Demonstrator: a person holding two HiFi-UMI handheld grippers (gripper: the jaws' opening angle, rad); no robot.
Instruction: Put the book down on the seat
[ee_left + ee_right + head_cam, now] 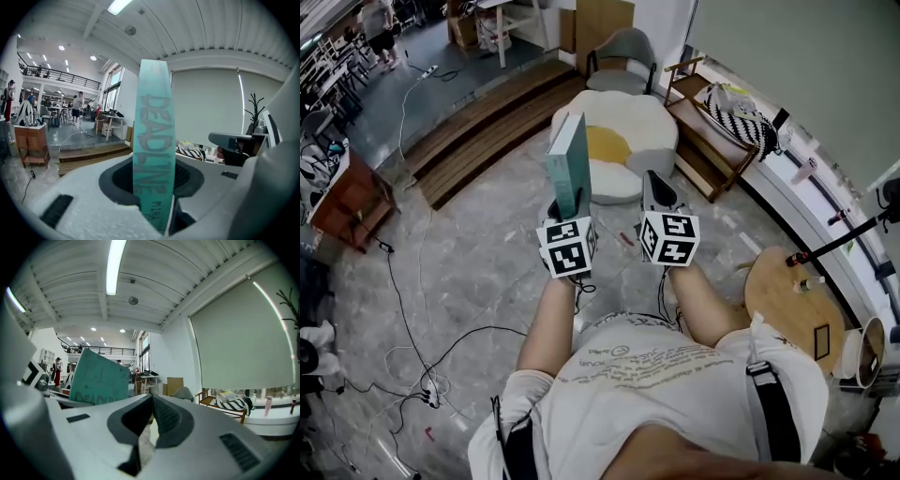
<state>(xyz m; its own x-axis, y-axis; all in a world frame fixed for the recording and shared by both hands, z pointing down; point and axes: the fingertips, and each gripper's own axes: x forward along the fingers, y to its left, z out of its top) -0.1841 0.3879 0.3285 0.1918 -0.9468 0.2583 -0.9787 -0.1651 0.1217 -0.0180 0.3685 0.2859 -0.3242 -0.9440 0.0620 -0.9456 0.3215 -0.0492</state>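
In the head view, the left gripper [567, 208] holds a teal book [570, 155] upright by its lower end, with the spine facing the camera. The book is up in the air, in front of a white cushioned seat [649, 117] with a yellow centre, and is not touching it. The right gripper [659, 192] is level with the left, just beside it and carrying nothing. A grey chair [623, 52] stands beyond the seat.

In the left gripper view, the jaws are clamped on the book [153, 136], one on each cover (the spine lettering runs down between them). The book stands nearly vertical.

In the right gripper view, the jaws are drawn together at their tips with nothing between them. The book [99, 378] shows off to the left, tilted in this view. A striped bag [233, 403] lies on a wooden rack to the right.
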